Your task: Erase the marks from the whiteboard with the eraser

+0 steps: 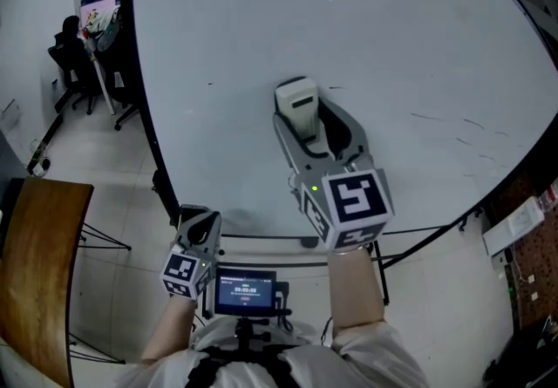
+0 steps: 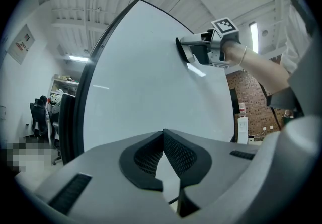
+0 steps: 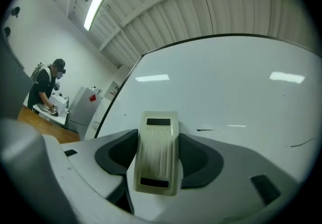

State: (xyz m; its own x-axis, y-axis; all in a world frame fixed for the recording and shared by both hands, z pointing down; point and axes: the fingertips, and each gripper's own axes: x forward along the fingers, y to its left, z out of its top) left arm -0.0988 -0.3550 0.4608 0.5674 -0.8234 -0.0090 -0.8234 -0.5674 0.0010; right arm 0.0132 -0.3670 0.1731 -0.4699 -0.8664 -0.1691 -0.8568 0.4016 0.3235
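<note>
Right claw (image 1: 314, 126) grips eraser (image 1: 296, 103) against whiteboard (image 1: 349, 29). Left claw (image 2: 163, 137) closed, empty. Faint marks (image 1: 453, 129) right of eraser.

Cream eraser (image 3: 158, 155) w/ black patches — white whiteboard (image 1: 261, 29), black frame (image 1: 146, 116), thin dark marks (image 3: 207, 129).

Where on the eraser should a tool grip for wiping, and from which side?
Across its two long edges near mid-length, coming from its ridged back, as the right tool holds the eraser now. The narrow body fits between the jaws, and this likely leaves the wiping face free toward the whiteboard.
</note>
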